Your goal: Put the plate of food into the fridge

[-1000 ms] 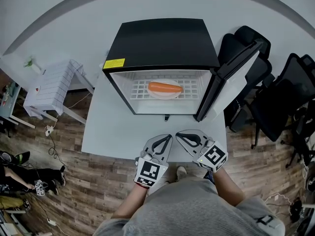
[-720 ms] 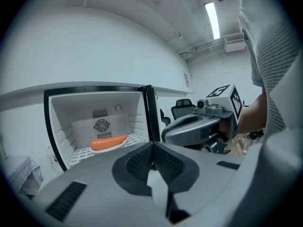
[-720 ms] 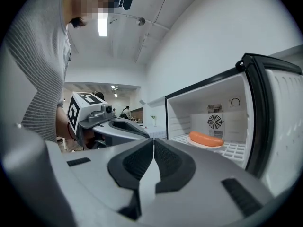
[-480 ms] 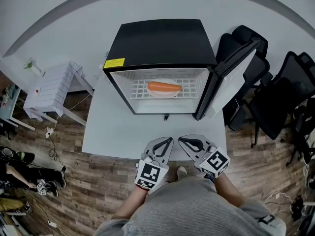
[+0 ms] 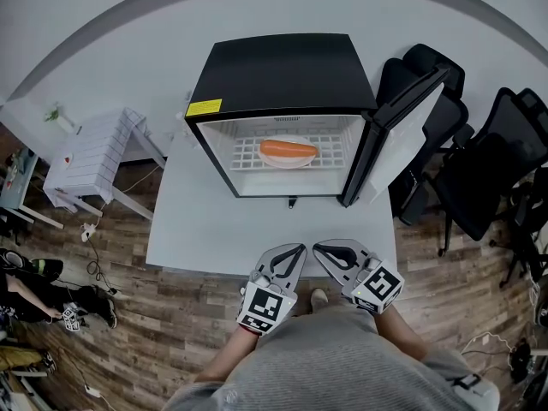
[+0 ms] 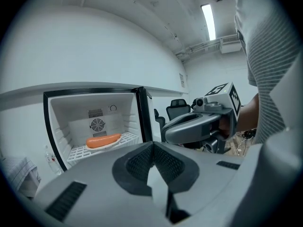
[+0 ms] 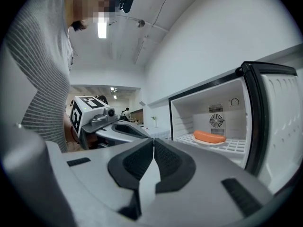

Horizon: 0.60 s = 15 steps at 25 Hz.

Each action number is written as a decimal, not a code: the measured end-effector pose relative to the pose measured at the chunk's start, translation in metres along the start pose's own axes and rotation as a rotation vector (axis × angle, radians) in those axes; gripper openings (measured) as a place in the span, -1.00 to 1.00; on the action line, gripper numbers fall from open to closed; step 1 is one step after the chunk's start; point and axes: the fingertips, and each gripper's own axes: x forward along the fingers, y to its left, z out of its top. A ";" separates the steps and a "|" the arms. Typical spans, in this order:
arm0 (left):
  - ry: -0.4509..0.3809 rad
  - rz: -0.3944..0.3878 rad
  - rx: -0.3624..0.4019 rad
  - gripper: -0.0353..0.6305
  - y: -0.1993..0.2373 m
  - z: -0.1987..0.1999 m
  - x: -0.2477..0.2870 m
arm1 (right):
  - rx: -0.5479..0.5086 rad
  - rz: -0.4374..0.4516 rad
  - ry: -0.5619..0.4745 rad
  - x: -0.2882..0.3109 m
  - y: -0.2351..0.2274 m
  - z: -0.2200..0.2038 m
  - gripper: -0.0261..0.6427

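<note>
A small black fridge (image 5: 282, 67) stands on the white table (image 5: 214, 229) with its door (image 5: 402, 127) swung open to the right. Inside, on the white wire shelf, a white plate (image 5: 288, 161) carries an orange sausage (image 5: 288, 151); the sausage (image 6: 103, 140) shows in the left gripper view and the same sausage (image 7: 209, 136) in the right gripper view. Both grippers hover side by side at the table's near edge, far from the fridge. The left gripper (image 5: 299, 248) is shut and empty. The right gripper (image 5: 318, 247) is shut and empty too.
Black office chairs (image 5: 479, 169) crowd the right side beside the open door. A white slatted stand (image 5: 94, 152) sits left of the table. Cables and bags lie on the wooden floor (image 5: 128, 315) at the left.
Both grippers have drawn back slightly toward the person. The fridge, door and plate stay as they were.
</note>
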 end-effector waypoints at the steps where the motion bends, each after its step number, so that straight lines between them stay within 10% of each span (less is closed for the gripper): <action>1: 0.001 -0.004 -0.002 -0.86 -0.002 -0.001 -0.001 | 0.009 0.004 0.000 0.000 0.003 0.000 -0.88; 15: 0.014 -0.024 -0.009 -0.86 -0.015 -0.008 -0.009 | 0.026 0.007 -0.005 -0.005 0.017 -0.004 -0.88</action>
